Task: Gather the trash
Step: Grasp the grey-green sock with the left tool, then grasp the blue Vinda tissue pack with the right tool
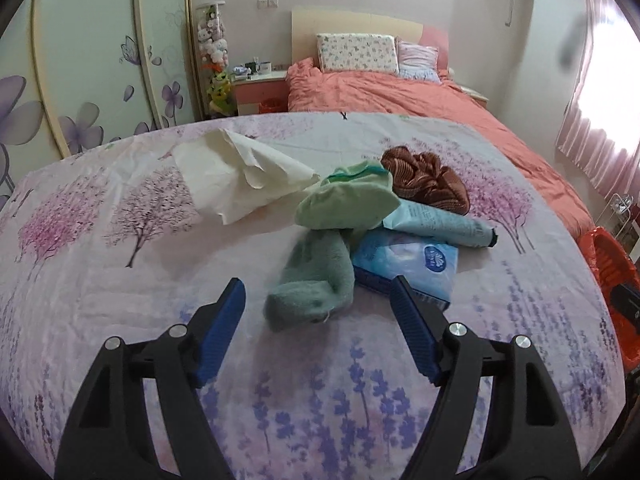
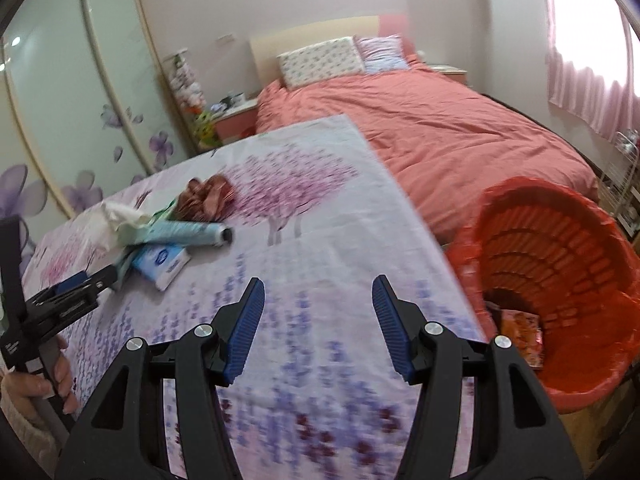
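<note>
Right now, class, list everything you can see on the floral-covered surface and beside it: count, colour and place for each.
Tissue sheet: one, white, far left of the pile.
Green socks: two, overlapping, pile centre.
Brown cloth: one, crumpled, behind the pile.
Tube: one, pale blue, lying flat.
Tissue pack: one, blue, under the tube.
Bin: one, red, beside the surface, wrapper inside.
Left gripper: open, near a sock.
Right gripper: open, empty.

Fuzzy green cloth (image 1: 316, 280), glossy tissue pack (image 1: 408, 264)

Green sock (image 1: 320, 272), brown cloth (image 1: 426, 182), orange bin (image 2: 560, 280), floral sheet (image 1: 120, 280).
</note>
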### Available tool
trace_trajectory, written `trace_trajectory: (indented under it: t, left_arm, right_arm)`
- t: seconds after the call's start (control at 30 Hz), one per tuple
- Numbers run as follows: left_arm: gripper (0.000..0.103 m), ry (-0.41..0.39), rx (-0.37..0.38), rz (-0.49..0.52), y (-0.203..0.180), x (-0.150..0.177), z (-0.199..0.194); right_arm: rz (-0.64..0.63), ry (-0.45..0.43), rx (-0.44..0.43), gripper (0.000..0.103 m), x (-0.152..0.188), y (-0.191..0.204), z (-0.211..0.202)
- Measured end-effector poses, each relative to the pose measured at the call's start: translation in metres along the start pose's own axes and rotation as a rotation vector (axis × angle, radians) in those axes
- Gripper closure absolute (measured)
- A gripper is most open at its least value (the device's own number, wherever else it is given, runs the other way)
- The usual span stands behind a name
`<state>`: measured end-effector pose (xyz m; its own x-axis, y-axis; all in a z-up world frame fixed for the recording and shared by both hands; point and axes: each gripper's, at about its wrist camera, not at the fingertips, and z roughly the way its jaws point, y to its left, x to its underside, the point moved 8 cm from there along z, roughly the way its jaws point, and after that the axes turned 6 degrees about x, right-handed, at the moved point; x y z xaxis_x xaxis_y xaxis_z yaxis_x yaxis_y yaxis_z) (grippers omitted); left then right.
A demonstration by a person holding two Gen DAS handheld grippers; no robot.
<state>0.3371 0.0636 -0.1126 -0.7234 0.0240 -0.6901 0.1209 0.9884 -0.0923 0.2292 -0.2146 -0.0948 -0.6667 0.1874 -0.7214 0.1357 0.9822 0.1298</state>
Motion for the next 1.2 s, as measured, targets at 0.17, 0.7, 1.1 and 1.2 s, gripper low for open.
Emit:
trace_trajectory:
  t: [0.17,0.7,1.1,1.2]
  left_arm:
    - [0.043,0.044,0.013,-0.029,0.002,-0.003,0.024]
    - [0.09,0.002,0.043,-0.099,0.055,0.002,-0.014]
    - [0.089,0.001,-0.067,-0.253,0.145,0.023,-0.036]
    - [0.089,0.003,-0.065,-0.258,0.152,0.025,-0.035]
  right_arm:
    - [-0.034,0.029,-0.031,0.046,0.003,0.027,0.011]
    - [-0.102,0.099,-0.098,0.046,0.019,0.081,0.029]
    - [-0.212,0.116,-0.177,0.03,0.011,0.151,0.061]
    - [-0.264,0.105,-0.143,0.026,0.009,0.16,0.069]
